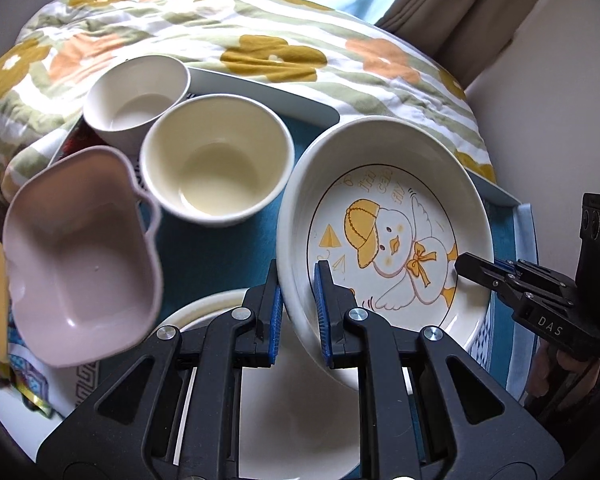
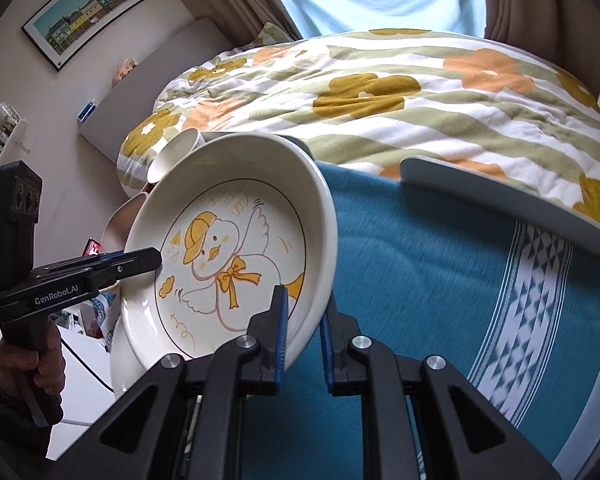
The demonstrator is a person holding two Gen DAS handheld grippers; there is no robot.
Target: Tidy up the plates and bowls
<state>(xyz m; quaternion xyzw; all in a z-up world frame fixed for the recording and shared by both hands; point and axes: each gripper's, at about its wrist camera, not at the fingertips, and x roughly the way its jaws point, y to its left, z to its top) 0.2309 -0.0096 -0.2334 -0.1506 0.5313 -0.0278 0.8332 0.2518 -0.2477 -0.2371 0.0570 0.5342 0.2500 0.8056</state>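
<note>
Left wrist view: floral quilt [image 1: 228, 36] across the whole top, bunched behind a table under a teal cloth [image 1: 220, 248]. Centre right, tilted and lifted off the cloth: duck plate [image 1: 384, 220], deep, cream-rimmed, with a capped duckling drawn inside. Clamped on its near rim at lower centre: left gripper [image 1: 298, 300], one blue pad outside the wall, one inside. Pinched on its right rim at the right edge of the frame: right gripper [image 1: 460, 266], shown side-on, with a person's hand below it. At far left, tipped toward the camera: pink bowl [image 1: 80, 256], lobed in outline. Upper centre, upright on the cloth: cream bowl [image 1: 218, 164]. Just behind that, upper left, touching or nearly so: white bowl [image 1: 136, 96]. At bottom centre, mostly hidden by the gripper arms: white plate [image 1: 300, 412].

Right wrist view: quilt [image 2: 380, 92] again filling the upper right, teal cloth [image 2: 440, 280] with a white patterned band at lower right. Left of centre, steeply tilted: duck plate [image 2: 236, 248]. Closed on its lower right rim at bottom centre: right gripper [image 2: 304, 316]. Gripping the opposite rim at middle left: left gripper [image 2: 156, 258], held by a hand [image 2: 32, 364]. On the wall, upper left: framed picture [image 2: 88, 12].
</note>
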